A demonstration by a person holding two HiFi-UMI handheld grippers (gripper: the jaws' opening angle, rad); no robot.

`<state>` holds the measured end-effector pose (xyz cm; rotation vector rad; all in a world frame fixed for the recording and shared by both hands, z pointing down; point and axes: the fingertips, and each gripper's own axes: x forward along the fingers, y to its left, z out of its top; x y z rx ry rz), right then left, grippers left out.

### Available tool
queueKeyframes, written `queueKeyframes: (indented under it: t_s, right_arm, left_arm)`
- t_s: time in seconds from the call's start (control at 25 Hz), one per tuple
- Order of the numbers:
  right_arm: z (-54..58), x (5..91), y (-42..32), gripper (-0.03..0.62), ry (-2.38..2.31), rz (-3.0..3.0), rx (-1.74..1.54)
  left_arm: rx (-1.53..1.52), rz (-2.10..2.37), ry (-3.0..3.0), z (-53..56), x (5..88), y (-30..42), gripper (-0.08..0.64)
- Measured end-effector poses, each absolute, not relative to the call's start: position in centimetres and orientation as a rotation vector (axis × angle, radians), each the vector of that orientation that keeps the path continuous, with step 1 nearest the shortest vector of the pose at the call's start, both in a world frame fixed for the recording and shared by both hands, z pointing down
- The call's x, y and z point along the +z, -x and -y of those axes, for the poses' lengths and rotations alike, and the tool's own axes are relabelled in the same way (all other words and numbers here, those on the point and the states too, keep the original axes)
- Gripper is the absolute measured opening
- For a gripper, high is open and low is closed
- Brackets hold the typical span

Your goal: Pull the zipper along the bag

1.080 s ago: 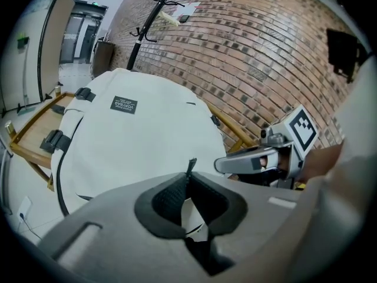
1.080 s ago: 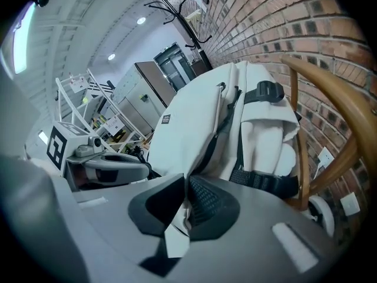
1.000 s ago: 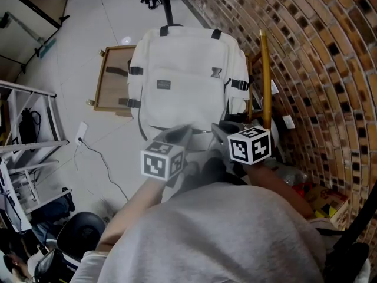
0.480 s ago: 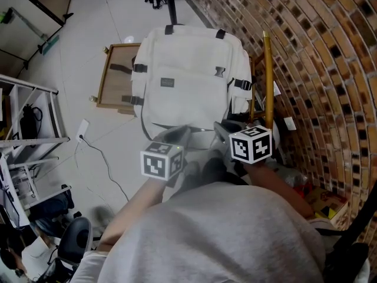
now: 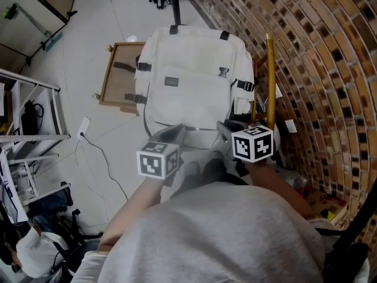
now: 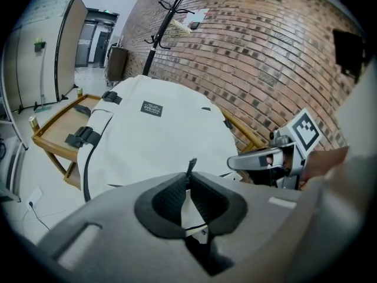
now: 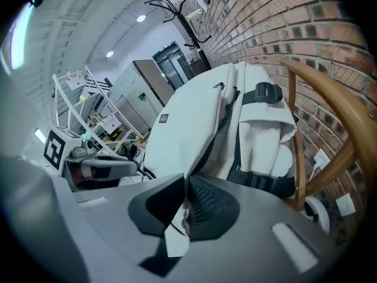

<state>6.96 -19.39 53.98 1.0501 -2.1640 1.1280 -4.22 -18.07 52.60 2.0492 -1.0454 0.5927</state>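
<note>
A white backpack lies flat in front of me, its near edge under both grippers. In the left gripper view my left gripper is shut on a small dark zipper pull that sticks up between the pads. My right gripper is shut on a fold of the bag's white fabric at the same edge. In the head view the left gripper and right gripper sit close together, a hand's width apart. The backpack fills the middle ground; its side straps show in the right gripper view.
A brick wall runs along the right. A yellow wooden rail stands beside the bag, and a wooden frame lies under its left side. A white rack and a floor cable are at left. A coat stand rises behind.
The head view has drifted a little, so the bag sits slightly higher and further right. Both grippers keep their hold at the bag's near edge.
</note>
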Motion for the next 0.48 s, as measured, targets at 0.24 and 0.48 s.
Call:
queueKeyframes:
  t_s: [0.24,0.48]
  right_arm:
    - [19.39,53.86,-6.73,0.018,-1.041,2.163,1.109]
    - [19.44,53.83,-6.65,0.018,-1.041,2.144,1.084]
  left_arm:
    - [0.589,1.065,-2.043,17.89,52.65,4.54,0.026]
    - [0.586,1.075,-2.045,17.86,52.54,4.74,0.026]
